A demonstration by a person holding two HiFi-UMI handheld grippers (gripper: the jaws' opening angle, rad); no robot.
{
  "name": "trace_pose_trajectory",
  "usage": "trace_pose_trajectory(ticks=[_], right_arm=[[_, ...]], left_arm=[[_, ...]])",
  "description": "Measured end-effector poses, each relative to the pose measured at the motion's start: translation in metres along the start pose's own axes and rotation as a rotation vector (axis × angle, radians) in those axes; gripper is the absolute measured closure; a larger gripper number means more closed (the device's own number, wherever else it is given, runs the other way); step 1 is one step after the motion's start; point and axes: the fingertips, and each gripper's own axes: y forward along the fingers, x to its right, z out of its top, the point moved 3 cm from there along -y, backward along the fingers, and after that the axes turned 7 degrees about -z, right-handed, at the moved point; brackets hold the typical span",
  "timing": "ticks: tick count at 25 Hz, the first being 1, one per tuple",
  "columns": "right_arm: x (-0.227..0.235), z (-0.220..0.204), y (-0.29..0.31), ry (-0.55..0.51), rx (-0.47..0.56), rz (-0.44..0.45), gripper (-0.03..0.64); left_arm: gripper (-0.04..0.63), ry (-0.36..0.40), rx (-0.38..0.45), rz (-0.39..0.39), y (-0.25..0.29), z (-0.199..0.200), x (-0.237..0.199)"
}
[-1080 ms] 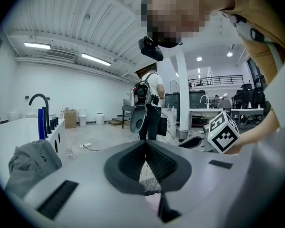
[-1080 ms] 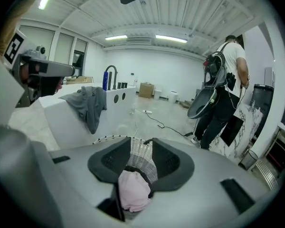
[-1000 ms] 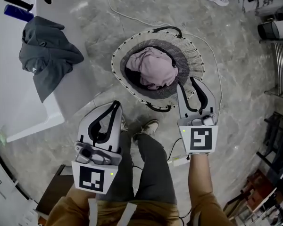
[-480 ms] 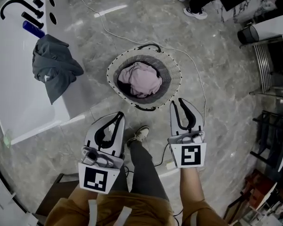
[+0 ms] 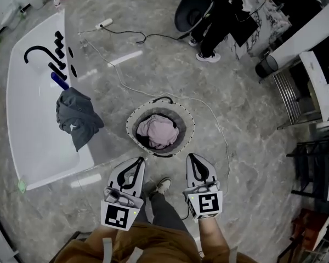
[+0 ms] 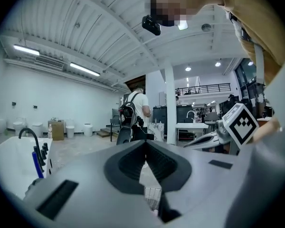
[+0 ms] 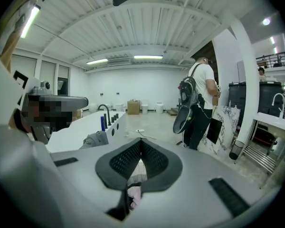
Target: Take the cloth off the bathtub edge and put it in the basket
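A pink cloth (image 5: 158, 131) is seen bunched inside the round basket (image 5: 132, 122) on the floor, covering most of its bottom, while a grey cloth (image 5: 77, 116) is draped over the edge of the tub (image 5: 33, 130), apart from the basket. The left gripper (image 5: 138, 162) is shown just below the basket in the head view, its jaws pressed together with nothing between them. The right gripper (image 5: 192, 158) is held beside it, its jaws just closed tip to tip, and nothing is gripped by them.
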Motion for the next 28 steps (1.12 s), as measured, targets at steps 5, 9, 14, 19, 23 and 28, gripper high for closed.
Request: trace_pose_trajectory(ticks=[5, 9, 14, 19, 23, 28], right_arm=[[0.028, 0.061, -0.025, 0.027, 0.104, -0.06, 0.611], [0.039, 0.099, -0.042, 0.014, 0.182, -0.088, 0.611], [0.036, 0.133, -0.063, -0.006, 0.245, -0.084, 0.611], [0.013, 0.16, -0.079, -0.175, 0.299, -0.046, 0.611], [-0.008, 0.175, -0.081, -0.174, 0.329, -0.009, 0.611], [-0.029, 0.193, -0.077, -0.23, 0.355, 0.056, 0.611]], left_arm=[[0.589, 0.004, 0.061, -0.011, -0.003, 0.049, 0.004], [0.589, 0.041, 0.098, -0.028, -0.004, 0.081, 0.004], [0.589, 0.063, 0.155, -0.012, -0.014, 0.113, 0.002], [0.589, 0.064, 0.185, 0.007, -0.028, 0.13, -0.003], [0.589, 0.072, 0.214, 0.008, -0.037, 0.139, -0.013], [0.589, 0.093, 0.249, 0.027, -0.041, 0.153, -0.021]])
